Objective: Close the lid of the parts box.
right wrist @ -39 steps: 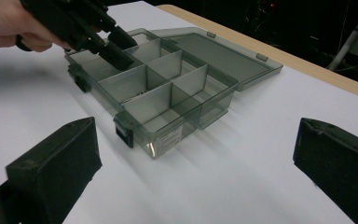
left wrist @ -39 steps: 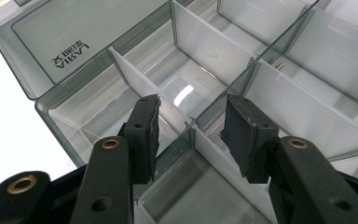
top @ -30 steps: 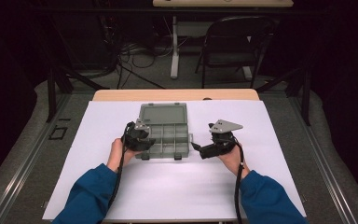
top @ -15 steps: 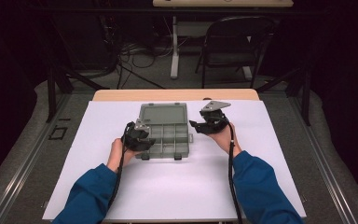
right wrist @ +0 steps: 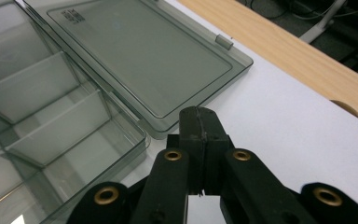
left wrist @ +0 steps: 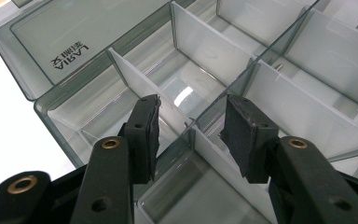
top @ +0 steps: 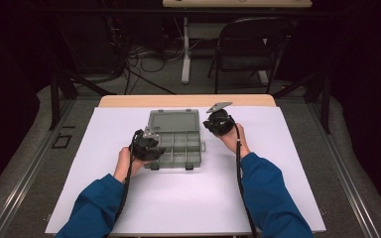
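Since a second ago the right gripper (top: 217, 122) has travelled from the near right corner of the organiser box (top: 174, 140) up along its right side to the lid's right edge, and its jaws have just been closing, with nothing between them; the left gripper (top: 149, 147) has not shifted

High view: the box lies open in the middle of the white sheet (top: 297, 168) on the table (top: 129, 100), its lid (top: 173, 122) folded back flat on the far side and the compartment tray nearer the person. The left gripper sits at the tray's near left corner. The right gripper is just beside the lid's right edge, pointing left toward it, so it is the nearer hand to the lid

Left gripper view: the left gripper (left wrist: 191, 133) stands part open, its pads (left wrist: 145, 135) on either side of a clear divider (left wrist: 223, 161) where the partitions cross. Whether they press it I cannot tell, though it looks like a steadying hold on the tray

Right gripper view: the right gripper (right wrist: 199, 122) has its pads pressed together on nothing. The lid (right wrist: 144, 60) lies ahead and to the left of the tips, its near corner just beyond them, its long side running away toward the far latch tab (right wrist: 223, 41). Closing the box probably means getting these tips under that right edge and swinging the lid over toward the tray
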`<control>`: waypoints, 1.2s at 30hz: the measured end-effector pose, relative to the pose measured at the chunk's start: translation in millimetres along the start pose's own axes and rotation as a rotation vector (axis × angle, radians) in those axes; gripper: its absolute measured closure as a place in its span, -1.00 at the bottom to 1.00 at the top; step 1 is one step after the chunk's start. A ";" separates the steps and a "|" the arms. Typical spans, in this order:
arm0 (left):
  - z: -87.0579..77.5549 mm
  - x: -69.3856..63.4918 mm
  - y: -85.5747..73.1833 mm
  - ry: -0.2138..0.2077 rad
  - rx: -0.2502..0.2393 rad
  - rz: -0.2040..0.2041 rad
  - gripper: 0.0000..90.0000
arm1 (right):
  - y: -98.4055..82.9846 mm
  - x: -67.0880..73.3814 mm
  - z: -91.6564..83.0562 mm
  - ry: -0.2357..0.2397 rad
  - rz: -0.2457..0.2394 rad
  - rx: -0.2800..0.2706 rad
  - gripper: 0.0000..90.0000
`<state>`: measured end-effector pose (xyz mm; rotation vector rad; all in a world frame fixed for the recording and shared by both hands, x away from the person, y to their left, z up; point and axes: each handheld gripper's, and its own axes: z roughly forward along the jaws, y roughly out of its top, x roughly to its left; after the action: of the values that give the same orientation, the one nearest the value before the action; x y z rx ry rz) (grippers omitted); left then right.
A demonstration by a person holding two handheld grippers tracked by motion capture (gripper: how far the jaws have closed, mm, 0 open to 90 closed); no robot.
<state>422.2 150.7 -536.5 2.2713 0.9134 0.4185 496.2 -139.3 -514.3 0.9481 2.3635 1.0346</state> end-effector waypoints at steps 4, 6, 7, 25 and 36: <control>0.2 -0.2 -0.2 0.000 -0.002 0.000 0.24 | 1.6 0.8 10.4 -0.005 -0.004 0.029 1.00; 0.1 -0.3 -0.4 0.002 -0.003 0.001 0.24 | 2.0 2.3 15.2 -0.013 -0.019 0.053 1.00; 0.1 -0.3 -0.4 0.002 -0.002 0.001 0.24 | 1.7 2.7 18.0 -0.013 -0.029 0.065 1.00; 0.9 -0.6 -0.9 0.001 -0.010 0.005 0.24 | 1.3 6.2 42.5 -0.054 -0.050 0.167 1.00; 1.1 -0.7 -1.0 0.002 -0.006 0.015 0.24 | 1.4 7.4 50.1 -0.069 -0.085 0.210 1.00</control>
<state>421.8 150.3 -538.0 2.2735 0.8952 0.4292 520.7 -108.7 -546.5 0.9305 2.4656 0.7211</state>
